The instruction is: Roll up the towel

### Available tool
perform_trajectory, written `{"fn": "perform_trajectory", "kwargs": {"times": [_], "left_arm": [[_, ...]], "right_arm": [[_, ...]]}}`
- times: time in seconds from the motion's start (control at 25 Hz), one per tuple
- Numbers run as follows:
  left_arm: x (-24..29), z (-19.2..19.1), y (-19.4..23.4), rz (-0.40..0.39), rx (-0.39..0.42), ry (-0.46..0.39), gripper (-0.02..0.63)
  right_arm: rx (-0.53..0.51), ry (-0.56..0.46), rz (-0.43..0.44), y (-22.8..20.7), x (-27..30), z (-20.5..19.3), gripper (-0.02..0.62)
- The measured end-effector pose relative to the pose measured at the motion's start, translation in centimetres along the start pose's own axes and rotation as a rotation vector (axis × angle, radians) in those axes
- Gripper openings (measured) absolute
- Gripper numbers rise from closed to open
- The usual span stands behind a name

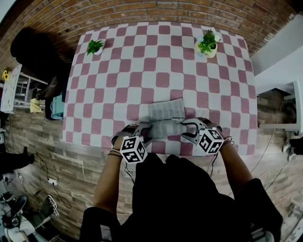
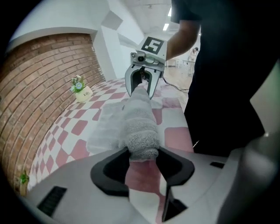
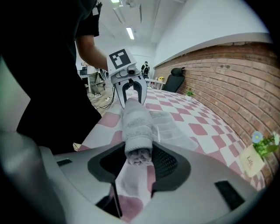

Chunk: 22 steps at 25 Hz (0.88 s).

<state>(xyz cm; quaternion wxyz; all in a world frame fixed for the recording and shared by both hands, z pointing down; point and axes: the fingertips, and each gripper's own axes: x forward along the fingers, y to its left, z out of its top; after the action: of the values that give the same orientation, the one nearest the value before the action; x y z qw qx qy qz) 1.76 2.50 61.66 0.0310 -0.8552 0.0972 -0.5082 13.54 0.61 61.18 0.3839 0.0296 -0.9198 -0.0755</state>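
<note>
Spanning both tools, the rolled towel (image 1: 166, 128) lies crosswise — left gripper (image 2: 142, 155) clamps one end, right gripper (image 3: 139, 157) the other, jaws part-closed. Its flat remainder lies beyond.

Bright, even indoor light, with ceiling strip lights (image 3: 130, 33) glaring white in the right gripper view. Fisheye distortion bends the brick wall (image 1: 142, 9); corners go black, and shadows stay faint.

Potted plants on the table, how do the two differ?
The left plant is smaller, plain leaves in a white pot; the right plant is bushier, flowering, in a labelled cream pot. Both stand upright at far corners of the table.
</note>
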Motion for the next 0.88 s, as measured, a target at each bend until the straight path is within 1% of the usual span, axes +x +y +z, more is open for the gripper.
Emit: {"fn": "perform_trajectory", "kwargs": {"times": [0.08,0.2,0.28,0.36,0.44,0.52,0.6,0.68,0.88], "left_arm": [[-0.4,0.1,-1.1,-0.056,-0.051,-0.027,0.189],[-1.1,0.5,-2.8,-0.190,-0.159,-0.081,0.189],[-1.4,0.7,-3.3,-0.258,-0.220,-0.116,0.189],[-1.3,0.6,-3.1,-0.276,-0.269,-0.146,0.190],[-1.1,0.4,-2.4,-0.273,-0.337,-0.184,0.192],[-0.9,0.2,-1.4,-0.261,-0.418,-0.238,0.195],[-1.0,0.1,-0.4,-0.232,-0.490,-0.290,0.199],[-1.2,0.0,0.9,-0.188,-0.548,-0.330,0.199],[-1.7,-0.4,4.6,-0.051,-0.701,-0.409,0.195]], "right_arm": [[0.051,-0.007,0.073,1.1,-0.4,0.2,0.183],[0.171,-0.047,0.218,2.7,-1.0,0.6,0.183],[0.249,-0.073,0.297,3.3,-1.3,0.7,0.183],[0.301,-0.100,0.324,3.1,-1.3,0.7,0.186],[0.343,-0.130,0.327,2.4,-1.3,0.9,0.190],[0.379,-0.162,0.309,1.5,-1.4,1.1,0.201],[0.404,-0.196,0.252,0.2,-1.7,1.1,0.226],[0.429,-0.234,0.172,-1.5,-2.0,1.0,0.242],[0.486,-0.307,-0.051,-5.8,-2.3,1.1,0.244]]}}
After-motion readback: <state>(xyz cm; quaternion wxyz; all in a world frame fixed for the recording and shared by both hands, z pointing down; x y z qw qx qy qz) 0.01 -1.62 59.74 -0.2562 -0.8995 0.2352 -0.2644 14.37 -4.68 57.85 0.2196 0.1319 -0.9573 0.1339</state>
